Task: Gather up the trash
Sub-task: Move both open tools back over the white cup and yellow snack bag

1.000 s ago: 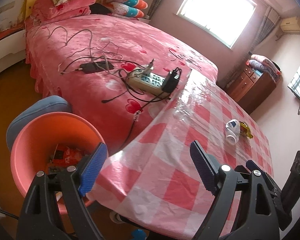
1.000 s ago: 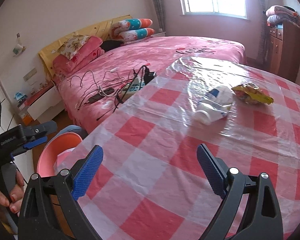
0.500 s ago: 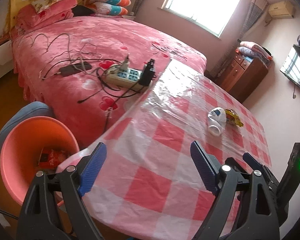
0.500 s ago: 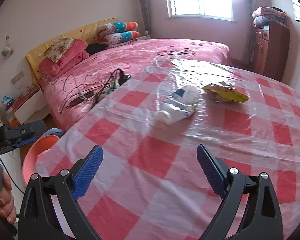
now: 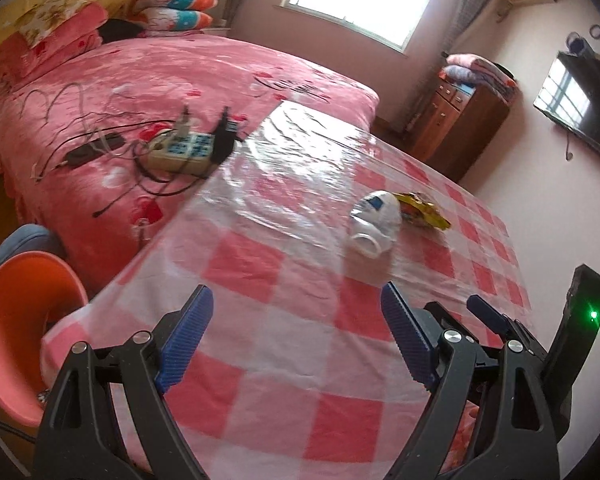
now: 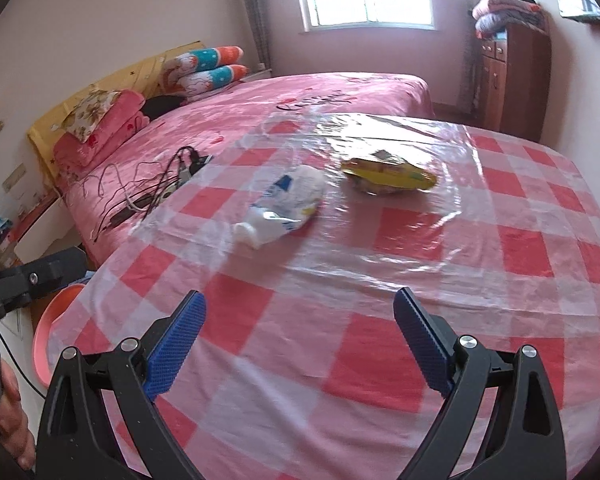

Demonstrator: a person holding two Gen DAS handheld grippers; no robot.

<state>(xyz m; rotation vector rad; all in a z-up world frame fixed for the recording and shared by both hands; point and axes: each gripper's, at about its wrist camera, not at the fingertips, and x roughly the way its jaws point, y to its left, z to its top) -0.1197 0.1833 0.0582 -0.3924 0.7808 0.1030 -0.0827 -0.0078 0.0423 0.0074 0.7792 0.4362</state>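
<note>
Trash here means two pieces lying on the counter (image 6: 380, 360), which wears a pink-and-white checked cloth under clear plastic film: a crumpled white pouch with blue print (image 6: 284, 208) and a flattened yellow snack wrapper (image 6: 388, 174). They lie just beside each other toward the far half of the counter, the pouch nearer the bed (image 6: 300, 96), the wrapper nearer the dresser. In the left wrist view the same white pouch (image 5: 374, 220) partly overlaps the yellow wrapper (image 5: 420, 210).

An orange bin (image 5: 24, 320) stands on the floor at the counter's near corner, low and at the edge, presumably so that trash can be dropped straight in.

The left hand-held gripper (image 5: 296, 340) has its jaws spread wide with nothing between them, angled down over the cloth. The right hand-held gripper (image 6: 300, 344) is likewise spread and empty, aimed roughly at the pouch, which looks like the likelier first pick.

The bin's inside is mostly cut off by the left jaw and the cloth's edge, so its contents cannot be made out. The pouch's print is too blurred to read, and whether it is empty cannot be told. A power strip (image 5: 184, 152) and tangled cables on the bed look like no part of the job.
</note>
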